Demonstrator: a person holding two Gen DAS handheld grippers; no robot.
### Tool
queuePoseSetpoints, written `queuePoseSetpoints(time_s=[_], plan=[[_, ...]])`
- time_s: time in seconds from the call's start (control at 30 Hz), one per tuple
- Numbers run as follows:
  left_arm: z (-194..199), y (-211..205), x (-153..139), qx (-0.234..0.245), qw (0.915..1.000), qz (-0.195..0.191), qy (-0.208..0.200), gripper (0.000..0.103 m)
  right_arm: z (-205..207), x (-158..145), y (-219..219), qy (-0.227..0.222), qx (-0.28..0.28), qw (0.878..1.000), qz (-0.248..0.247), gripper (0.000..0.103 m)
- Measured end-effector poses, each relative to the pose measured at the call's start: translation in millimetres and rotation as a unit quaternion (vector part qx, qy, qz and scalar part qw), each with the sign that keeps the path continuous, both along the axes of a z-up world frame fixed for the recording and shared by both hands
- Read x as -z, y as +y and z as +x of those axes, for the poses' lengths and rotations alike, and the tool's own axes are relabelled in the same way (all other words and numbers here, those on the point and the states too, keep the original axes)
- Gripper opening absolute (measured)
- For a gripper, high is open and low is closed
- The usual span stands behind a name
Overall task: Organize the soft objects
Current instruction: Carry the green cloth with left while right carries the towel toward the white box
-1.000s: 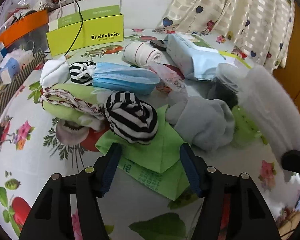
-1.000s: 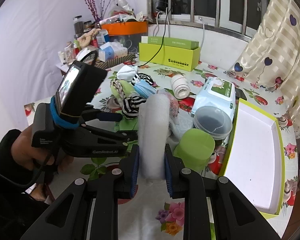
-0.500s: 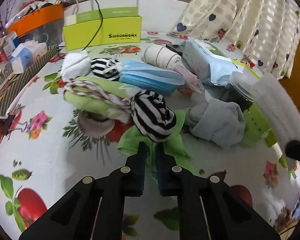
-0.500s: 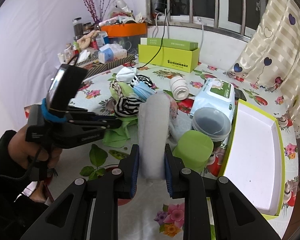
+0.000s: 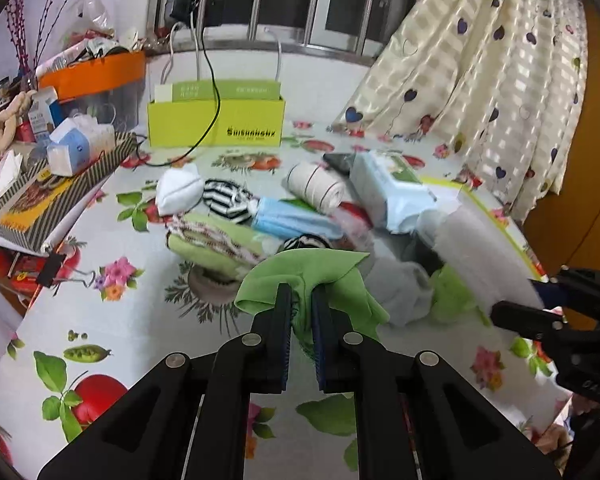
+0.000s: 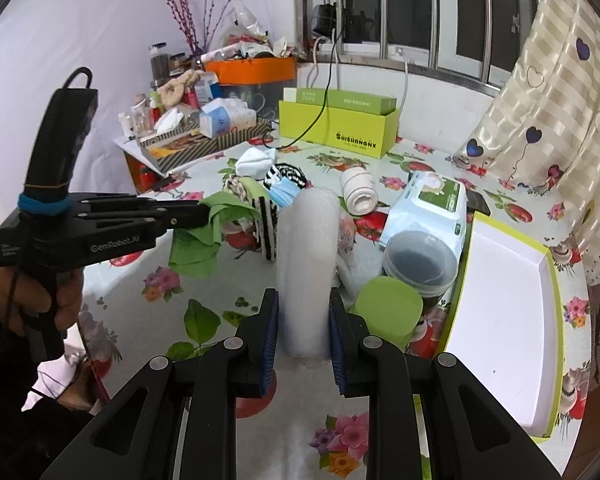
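My left gripper (image 5: pixel 301 292) is shut on a green cloth (image 5: pixel 332 270), which hangs lifted off the floral table; from the right wrist view the same gripper (image 6: pixel 207 212) holds the cloth (image 6: pixel 191 248) in the air. My right gripper (image 6: pixel 303 300) is shut on a white foam roll (image 6: pixel 308 248) that stands up between its pads. Behind the cloth lies a pile: a striped sock ball (image 5: pixel 227 200), a blue face mask (image 5: pixel 295 220), a green and patterned folded cloth (image 5: pixel 211 240), a grey sock (image 5: pixel 408 292) and a white sock (image 5: pixel 179 190).
A white tray with a green rim (image 6: pixel 500 312) lies at the right. A wet-wipes pack (image 6: pixel 428 208), a lidded tub (image 6: pixel 420 260) and a green cup (image 6: pixel 388 308) stand beside it. A yellow-green box (image 5: pixel 215 128) and a cluttered striped tray (image 5: pixel 59 192) sit at the back left.
My left gripper closed on the green cloth and lifted it up and back off the table. The striped sock that lay on it has rolled off. The right gripper stayed still with the foam roll.
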State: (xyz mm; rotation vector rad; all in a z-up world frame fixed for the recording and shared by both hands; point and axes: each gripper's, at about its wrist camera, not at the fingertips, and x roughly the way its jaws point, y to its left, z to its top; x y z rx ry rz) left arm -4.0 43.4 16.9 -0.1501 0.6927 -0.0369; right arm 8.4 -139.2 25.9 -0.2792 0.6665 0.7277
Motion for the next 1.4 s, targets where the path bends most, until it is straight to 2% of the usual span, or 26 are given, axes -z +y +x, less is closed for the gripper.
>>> queuePoseSetpoints(time_s=[0.33, 0.63, 1.4], plan=[[-3, -9, -18, 0.005, 0.9996, -0.006, -0.027, 0.010, 5, -7, -3, -0.008, 0.006, 1.000, 0.008, 0.022], [9, -23, -25, 0.024, 0.9992, -0.011, -0.032, 0.010, 12, -11, -11, -0.013, 0.021, 1.000, 0.009, 0.022], [59, -89, -38, 0.090, 0.9954, 0.009, -0.031, 0.010, 55, -11, -85, -0.015, 0.109, 0.994, 0.019, 0.022]])
